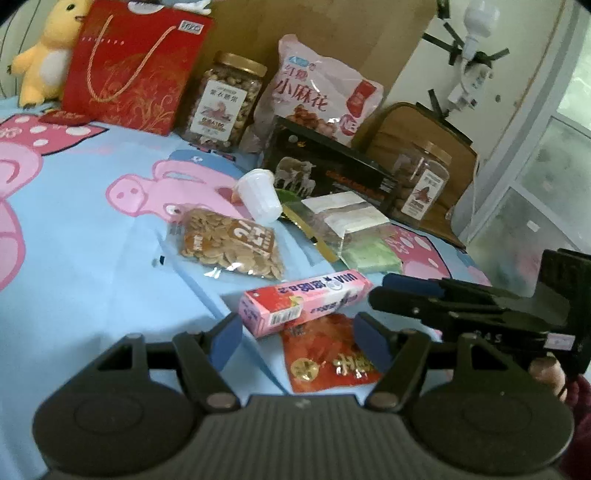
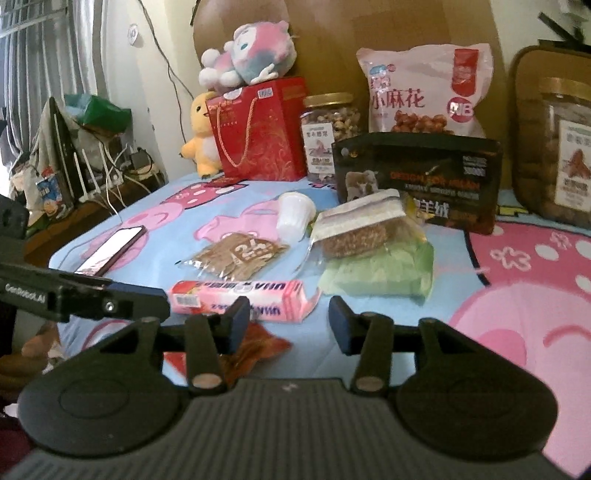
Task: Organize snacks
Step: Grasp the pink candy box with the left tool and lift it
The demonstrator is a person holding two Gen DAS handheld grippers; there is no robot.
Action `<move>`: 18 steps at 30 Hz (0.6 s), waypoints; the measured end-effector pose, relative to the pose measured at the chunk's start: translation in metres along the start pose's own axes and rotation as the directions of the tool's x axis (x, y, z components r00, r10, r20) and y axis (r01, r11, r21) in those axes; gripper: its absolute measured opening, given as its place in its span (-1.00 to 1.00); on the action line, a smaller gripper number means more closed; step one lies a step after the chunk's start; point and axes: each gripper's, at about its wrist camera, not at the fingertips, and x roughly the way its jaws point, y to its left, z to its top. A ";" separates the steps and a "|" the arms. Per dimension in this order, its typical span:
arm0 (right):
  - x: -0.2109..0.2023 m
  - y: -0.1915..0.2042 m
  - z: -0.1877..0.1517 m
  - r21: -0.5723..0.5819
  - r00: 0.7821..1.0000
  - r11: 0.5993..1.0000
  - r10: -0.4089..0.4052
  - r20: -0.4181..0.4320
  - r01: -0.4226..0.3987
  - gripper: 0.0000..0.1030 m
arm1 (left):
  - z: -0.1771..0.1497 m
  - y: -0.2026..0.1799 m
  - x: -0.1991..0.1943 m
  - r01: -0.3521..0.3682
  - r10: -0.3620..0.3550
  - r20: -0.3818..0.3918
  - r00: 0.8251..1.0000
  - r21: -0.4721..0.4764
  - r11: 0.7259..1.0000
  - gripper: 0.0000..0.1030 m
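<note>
Surface: blue cartoon-pig sheet filling the frame's left and centre, strewn with snacks. Backdrop: cardboard panel top centre, white wall behind. Left gripper and right gripper: both released, grasping nothing.

A light blue cartoon-pig sheet fills the view. At six o'clock the left gripper stands with jaws apart, nothing pinched between them. Just past them lie a pink box and a red packet. At three o'clock the right gripper reaches in; its jaws look slightly parted, though blurred. Jars and bags line twelve o'clock.
</note>
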 end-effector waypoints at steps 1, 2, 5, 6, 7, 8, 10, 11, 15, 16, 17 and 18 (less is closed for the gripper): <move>0.004 0.000 0.001 -0.009 1.000 1.000 0.000 -0.010 0.000 0.01 | 0.001 0.000 0.002 -0.002 0.002 -0.001 1.000 0.000 1.000 0.36; 0.008 0.000 0.003 -0.018 1.000 1.000 -0.002 -0.021 0.002 0.01 | 0.002 -0.001 0.004 -0.004 0.004 -0.002 1.000 0.003 1.000 0.37; 0.021 -0.001 0.004 -0.012 0.998 1.000 0.026 -0.063 -0.027 0.02 | 0.005 -0.003 0.015 -0.011 0.011 -0.018 1.000 0.011 1.000 0.37; 0.025 0.000 0.003 -0.002 0.996 0.999 0.040 -0.076 -0.040 0.02 | 0.005 -0.003 0.018 -0.018 0.018 -0.018 1.000 0.014 1.000 0.37; 0.027 0.002 0.002 0.000 0.996 0.999 0.046 -0.078 -0.047 0.02 | 0.006 -0.004 0.020 -0.027 0.027 -0.014 1.000 0.019 0.999 0.36; 0.028 0.004 0.002 -0.011 0.997 0.999 0.040 -0.073 -0.041 0.01 | 0.007 -0.005 0.021 -0.033 0.033 -0.014 0.999 0.023 0.999 0.35; 0.028 0.010 0.002 -0.047 0.998 0.999 0.007 -0.063 -0.010 -0.03 | 0.008 -0.004 0.022 -0.037 0.038 -0.016 0.999 0.022 0.999 0.30; 0.026 0.012 0.001 -0.051 0.998 0.999 -0.004 -0.058 0.001 -0.07 | 0.009 -0.004 0.022 -0.035 0.035 -0.018 0.999 0.017 0.999 0.30; 0.014 0.020 0.003 -0.087 0.999 0.995 -0.051 0.000 0.051 -0.17 | 0.012 -0.006 0.017 -0.028 0.028 -0.003 1.000 0.013 1.000 0.30; 0.010 0.023 0.004 -0.102 0.998 0.993 -0.058 0.017 0.059 -0.18 | 0.013 -0.008 0.016 -0.027 0.027 0.004 1.000 0.018 0.999 0.30; 0.007 0.027 0.004 -0.117 0.997 0.991 -0.064 0.034 0.068 -0.18 | 0.015 -0.010 0.014 -0.026 0.026 0.014 1.000 0.025 0.999 0.30; 0.003 0.030 0.005 -0.132 0.996 0.988 -0.074 0.049 0.079 -0.18 | 0.017 -0.012 0.013 -0.026 0.025 0.022 0.999 0.033 0.999 0.30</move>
